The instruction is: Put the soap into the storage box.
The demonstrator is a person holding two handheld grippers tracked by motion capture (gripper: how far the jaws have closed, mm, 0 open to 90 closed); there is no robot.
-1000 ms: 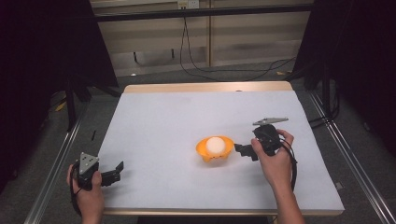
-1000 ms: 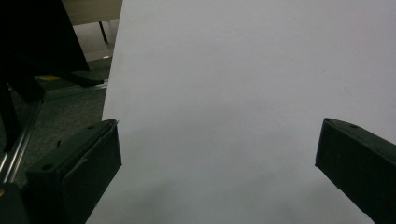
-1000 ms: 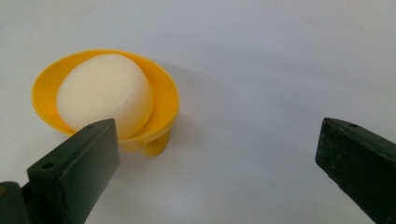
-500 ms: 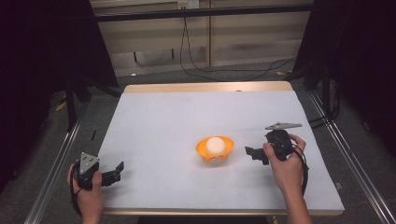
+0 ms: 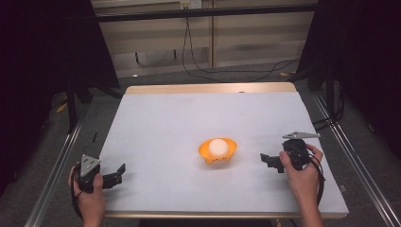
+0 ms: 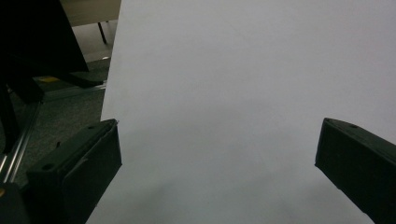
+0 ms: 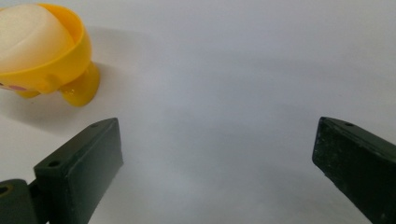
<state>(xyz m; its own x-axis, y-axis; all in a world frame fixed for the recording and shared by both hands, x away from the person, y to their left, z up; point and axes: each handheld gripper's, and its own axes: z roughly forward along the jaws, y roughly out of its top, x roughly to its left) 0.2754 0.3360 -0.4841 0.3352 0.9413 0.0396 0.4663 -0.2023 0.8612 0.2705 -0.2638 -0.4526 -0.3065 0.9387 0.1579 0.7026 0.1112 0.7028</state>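
Orange bowl (image 5: 217, 156) with the white ball (image 5: 218, 147) sitting in it is your landmark: it stands on the white table (image 5: 189, 118), a little toward your side of the middle. Going left to right from there, your left gripper (image 5: 118, 173) rests well to the left of the bowl, near the table's front left corner, its jaws spread wide with bare table between them, as the left gripper view shows. Your right gripper (image 5: 267, 160) lies near the bowl's right side, apart from it, pointing at it; in the right gripper view (image 7: 217, 163) the bowl (image 7: 70, 60) and ball (image 7: 28, 32) sit beyond the left jaw, outside the gap. Its jaws stand wide and grasp nothing, though they have just been closing slightly. Compared with a second ago, your right gripper was just beside the bowl and is now farther right of it; bowl, ball and left gripper lie as before.
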